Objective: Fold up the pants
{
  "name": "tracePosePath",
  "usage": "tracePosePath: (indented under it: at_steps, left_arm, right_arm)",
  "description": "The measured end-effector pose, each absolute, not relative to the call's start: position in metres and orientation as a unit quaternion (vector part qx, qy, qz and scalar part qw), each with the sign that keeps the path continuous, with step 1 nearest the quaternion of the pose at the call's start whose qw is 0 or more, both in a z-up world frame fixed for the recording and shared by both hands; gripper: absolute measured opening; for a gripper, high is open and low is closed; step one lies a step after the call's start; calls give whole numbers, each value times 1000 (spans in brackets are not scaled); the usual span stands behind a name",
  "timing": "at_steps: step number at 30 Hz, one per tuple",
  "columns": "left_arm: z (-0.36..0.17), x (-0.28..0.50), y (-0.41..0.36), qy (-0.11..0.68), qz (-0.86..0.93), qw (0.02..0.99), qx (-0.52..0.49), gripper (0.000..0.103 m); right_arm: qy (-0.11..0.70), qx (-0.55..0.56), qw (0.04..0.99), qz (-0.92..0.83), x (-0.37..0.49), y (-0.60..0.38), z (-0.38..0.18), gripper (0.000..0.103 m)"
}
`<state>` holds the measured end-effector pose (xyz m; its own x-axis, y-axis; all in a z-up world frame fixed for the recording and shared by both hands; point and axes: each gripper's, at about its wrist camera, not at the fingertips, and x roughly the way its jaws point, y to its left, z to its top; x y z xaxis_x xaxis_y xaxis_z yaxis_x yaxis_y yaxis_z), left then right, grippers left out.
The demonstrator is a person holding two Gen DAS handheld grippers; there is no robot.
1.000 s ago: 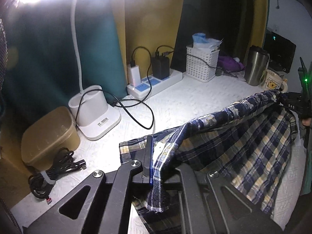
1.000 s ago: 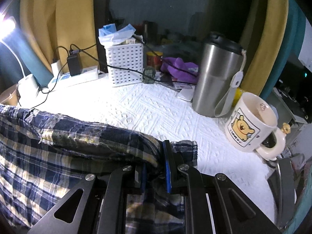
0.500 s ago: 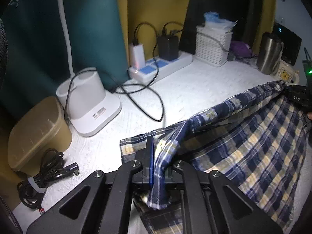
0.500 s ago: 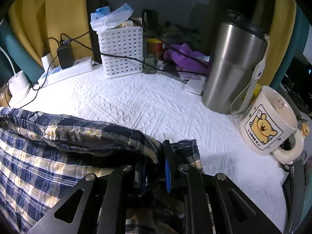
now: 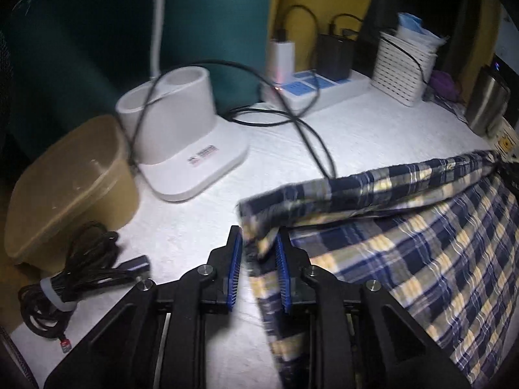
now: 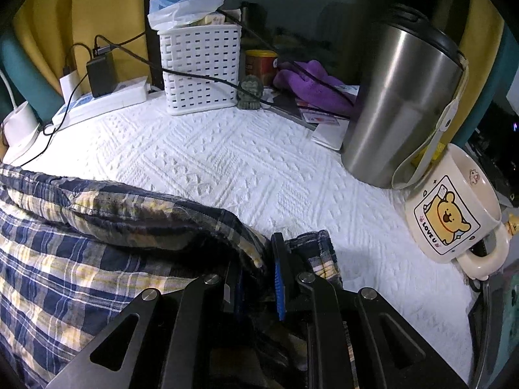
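The navy, yellow and white plaid pants (image 5: 405, 233) lie on the white textured table cover (image 5: 373, 136), their folded edge running left to right. My left gripper (image 5: 258, 246) is open; a corner of the pants lies loosely between its blue pads, not pinched. My right gripper (image 6: 256, 259) is still around the other end of the fold of the pants (image 6: 97, 253). Its blue pads stand slightly apart with cloth between them, so I cannot tell whether it grips.
A white lamp base (image 5: 185, 136), a tan box (image 5: 68, 181) and a bundled black cable (image 5: 65, 278) sit at the left. A power strip (image 5: 314, 87) and white basket (image 6: 201, 68) stand at the back. A steel tumbler (image 6: 399, 107) and bear mug (image 6: 454, 207) stand at the right.
Both grippers have lowered the folded edge onto the table. My left gripper has opened and let go of the corner. My right gripper's pads have parted a little.
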<state>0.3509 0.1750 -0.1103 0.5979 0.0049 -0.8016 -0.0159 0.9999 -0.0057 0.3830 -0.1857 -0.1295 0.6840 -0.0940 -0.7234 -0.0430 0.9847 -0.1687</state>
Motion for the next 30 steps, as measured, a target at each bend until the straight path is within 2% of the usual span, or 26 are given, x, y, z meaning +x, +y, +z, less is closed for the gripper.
tracePosePath:
  at_steps: [6,11,12,13,14,15,16,17,24,30]
  left_arm:
    - [-106,347,180,447,14,894,-15,21]
    - [-98,341,173,444,10,896,-12,21]
    - [-95,338,171,441,10,897,-10,22]
    - [-93,337,172,440,11,898,-10,28]
    - [-92,336,171,438,14,899,-9,41]
    - [-91,335,172,436,17,900,-11,45]
    - [-89,333,173,436,21,900,-12,48]
    - [-88,331,173,435,24,900,-13,48]
    - [-74,318,173,426,43,904,-12,50]
    - [-64,296,170,424,50,904,-13,58]
  right_arm:
    - [393,-83,916,-17,380,-189,-122,21]
    - [383,-92,919,-22,373,-194,-111,29]
    - [380,-94,920,-23,371,-195,-109,31]
    - [378,-97,920,-23,370,-196,-107,34]
    - [377,-100,921,-23,370,-197,-105,44]
    - [375,-101,921,-22,369,-198,-103,53]
    - [371,-103,923,-22,368,-197,-100,86]
    - [363,-108,925,-29,367,-198,-95,103]
    - [348,-120,929,-26,362,-204,-80,103]
    - [359,-98,928,-31,337,-218,-83,103]
